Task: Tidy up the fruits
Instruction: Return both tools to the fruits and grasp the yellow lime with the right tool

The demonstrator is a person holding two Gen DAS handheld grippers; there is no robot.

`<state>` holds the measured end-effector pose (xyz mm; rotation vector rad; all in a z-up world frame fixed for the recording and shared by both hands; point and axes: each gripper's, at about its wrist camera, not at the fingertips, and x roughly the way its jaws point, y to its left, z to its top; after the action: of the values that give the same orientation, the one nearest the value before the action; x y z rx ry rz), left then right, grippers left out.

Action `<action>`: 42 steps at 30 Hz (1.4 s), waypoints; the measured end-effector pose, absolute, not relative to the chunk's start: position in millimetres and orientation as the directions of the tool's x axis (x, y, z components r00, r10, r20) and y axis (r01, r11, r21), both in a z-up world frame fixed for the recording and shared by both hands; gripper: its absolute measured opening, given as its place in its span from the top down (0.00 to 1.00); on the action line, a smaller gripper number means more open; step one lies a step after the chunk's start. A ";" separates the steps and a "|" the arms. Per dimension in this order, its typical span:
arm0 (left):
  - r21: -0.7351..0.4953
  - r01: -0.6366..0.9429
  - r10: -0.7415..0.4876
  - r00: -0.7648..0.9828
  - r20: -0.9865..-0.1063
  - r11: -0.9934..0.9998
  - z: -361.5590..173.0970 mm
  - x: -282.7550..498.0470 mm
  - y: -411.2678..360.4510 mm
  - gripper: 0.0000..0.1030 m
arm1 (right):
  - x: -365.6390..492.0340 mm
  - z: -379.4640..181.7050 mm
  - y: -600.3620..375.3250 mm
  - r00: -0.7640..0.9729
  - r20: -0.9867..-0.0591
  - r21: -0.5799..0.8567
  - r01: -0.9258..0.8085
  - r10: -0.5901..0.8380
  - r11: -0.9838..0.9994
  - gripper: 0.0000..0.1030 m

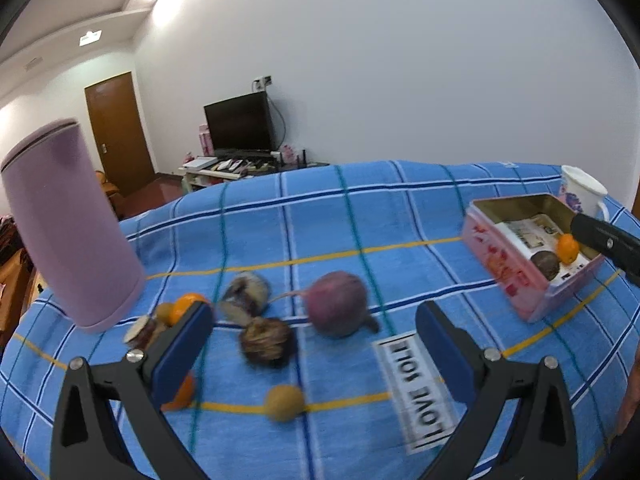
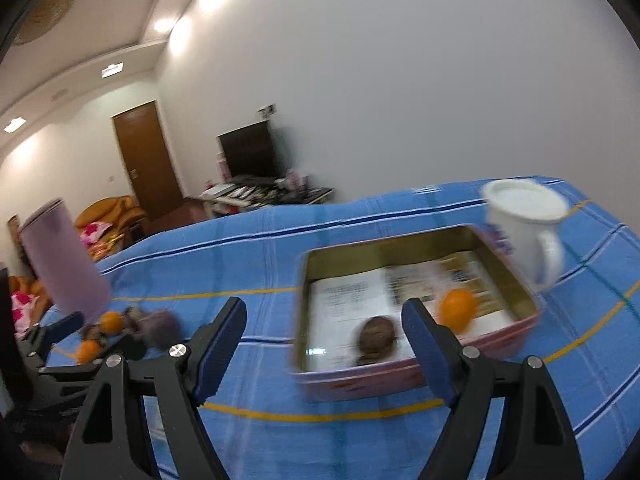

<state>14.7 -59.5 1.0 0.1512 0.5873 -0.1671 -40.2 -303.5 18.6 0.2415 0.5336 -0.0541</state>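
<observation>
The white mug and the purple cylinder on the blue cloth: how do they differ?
The white mug has a side handle and some printed decoration; the purple cylinder is plain with no handle. The mug is squat and stands by the pink tin; the cylinder is tall and stands beside the loose fruit at the other end. Both stand upright on the blue checked cloth.

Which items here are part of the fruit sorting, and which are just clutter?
Job:
- pink tin, holding an orange and a brown fruit
- loose fruit pile on the blue cloth: oranges, brown fruits, a purple round one, a yellowish one
- left gripper and right gripper, both open, empty

Lying about:
- lilac cylinder
- white mug
- "LOVE" label
</observation>
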 end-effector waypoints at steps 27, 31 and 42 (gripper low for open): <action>0.106 0.145 -0.037 0.739 -0.673 0.984 -27.0 34.0 65.4 0.00 | 9.3 -27.7 -108.8 0.638 -0.723 0.128 -0.251 0.264 0.959 0.34; 0.120 0.127 -0.010 0.728 -0.686 0.985 -29.2 35.8 71.8 0.00 | 19.8 -37.1 -97.7 0.592 -0.753 0.148 -0.273 0.288 0.951 0.41; 0.072 0.130 -0.043 0.713 -0.700 0.989 -30.4 38.1 75.7 0.02 | 28.3 -45.2 -80.1 0.547 -0.768 0.170 -0.327 0.333 0.930 0.67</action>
<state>38.1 75.7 -30.4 0.1186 0.7718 -0.0963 28.3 -80.1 -45.2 0.0073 0.9124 0.3908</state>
